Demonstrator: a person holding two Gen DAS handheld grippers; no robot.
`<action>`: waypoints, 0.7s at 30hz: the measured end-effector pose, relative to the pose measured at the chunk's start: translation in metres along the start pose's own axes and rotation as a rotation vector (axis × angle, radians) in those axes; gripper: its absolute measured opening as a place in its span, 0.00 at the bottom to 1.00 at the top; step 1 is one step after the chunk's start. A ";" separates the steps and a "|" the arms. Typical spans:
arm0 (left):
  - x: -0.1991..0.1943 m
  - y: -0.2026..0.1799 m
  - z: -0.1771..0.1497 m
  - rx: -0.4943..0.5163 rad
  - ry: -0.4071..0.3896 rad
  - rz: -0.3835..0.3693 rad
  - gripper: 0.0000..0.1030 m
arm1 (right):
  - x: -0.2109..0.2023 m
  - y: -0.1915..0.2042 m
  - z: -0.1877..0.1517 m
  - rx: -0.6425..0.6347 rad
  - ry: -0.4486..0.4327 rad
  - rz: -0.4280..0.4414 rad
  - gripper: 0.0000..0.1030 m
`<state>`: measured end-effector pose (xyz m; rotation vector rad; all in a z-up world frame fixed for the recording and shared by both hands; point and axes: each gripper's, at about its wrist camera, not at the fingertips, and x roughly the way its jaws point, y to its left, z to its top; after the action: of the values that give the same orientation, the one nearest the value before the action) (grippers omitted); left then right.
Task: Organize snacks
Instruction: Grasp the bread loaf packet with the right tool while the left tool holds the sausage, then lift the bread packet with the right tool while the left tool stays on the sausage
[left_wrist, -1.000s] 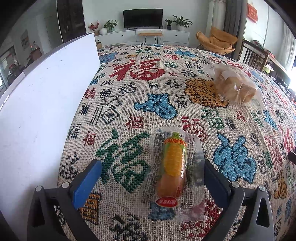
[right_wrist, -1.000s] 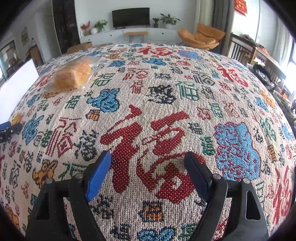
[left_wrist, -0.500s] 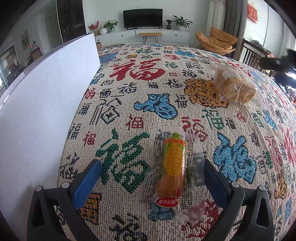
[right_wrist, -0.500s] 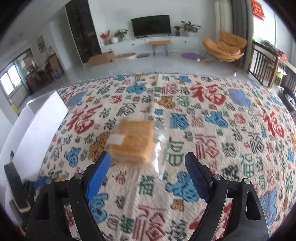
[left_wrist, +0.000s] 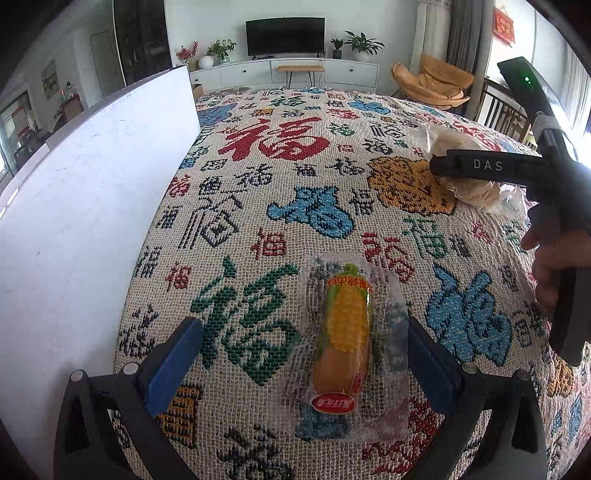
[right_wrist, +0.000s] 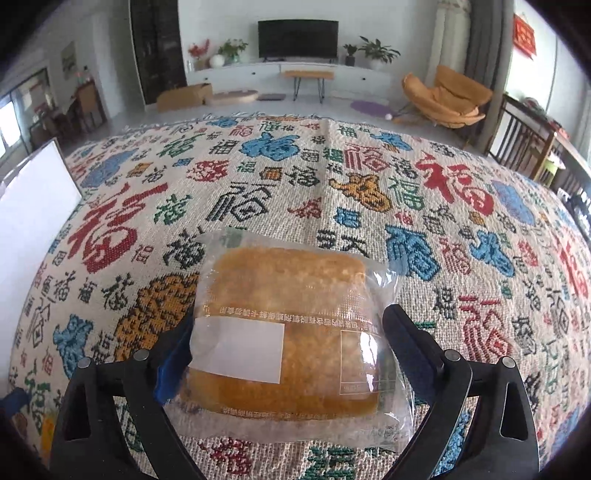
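Note:
A corn-shaped snack in a clear wrapper (left_wrist: 347, 332) lies on the patterned cloth between the fingers of my left gripper (left_wrist: 301, 328), close to the right finger. That gripper is open and touches nothing. A clear packet of golden bread (right_wrist: 284, 332) lies flat on the cloth, and my right gripper (right_wrist: 290, 319) straddles it with jaws opening wide; the pads stand beside the wrapper without squeezing it. In the left wrist view the same bread packet (left_wrist: 469, 188) sits at the far right, partly behind a right gripper finger (left_wrist: 480, 165) held by a hand (left_wrist: 554, 266).
A tall white board (left_wrist: 92, 203) stands along the table's left side, also seen as a white board (right_wrist: 33, 206) in the right wrist view. The woven cloth with coloured characters (left_wrist: 295, 147) covers the whole table. Beyond the far edge are a TV unit and an orange chair.
My right gripper swept across the table to the bread packet and now straddles it with wider jaws. It has entered the left wrist view. The left gripper and corn snack stayed put.

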<state>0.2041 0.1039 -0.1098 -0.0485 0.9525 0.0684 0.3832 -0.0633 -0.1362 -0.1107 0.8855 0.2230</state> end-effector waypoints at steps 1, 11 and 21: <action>0.000 0.000 0.000 0.000 0.000 0.000 1.00 | 0.002 -0.002 0.001 0.004 0.008 0.016 0.94; 0.000 0.000 0.000 0.000 0.000 0.000 1.00 | -0.041 -0.019 -0.016 -0.067 -0.009 0.019 0.77; -0.001 -0.001 0.000 0.003 0.000 0.005 1.00 | -0.146 -0.089 -0.121 -0.132 -0.049 -0.081 0.80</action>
<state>0.2039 0.1033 -0.1093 -0.0438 0.9526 0.0717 0.2240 -0.1941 -0.0985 -0.2623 0.8152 0.2071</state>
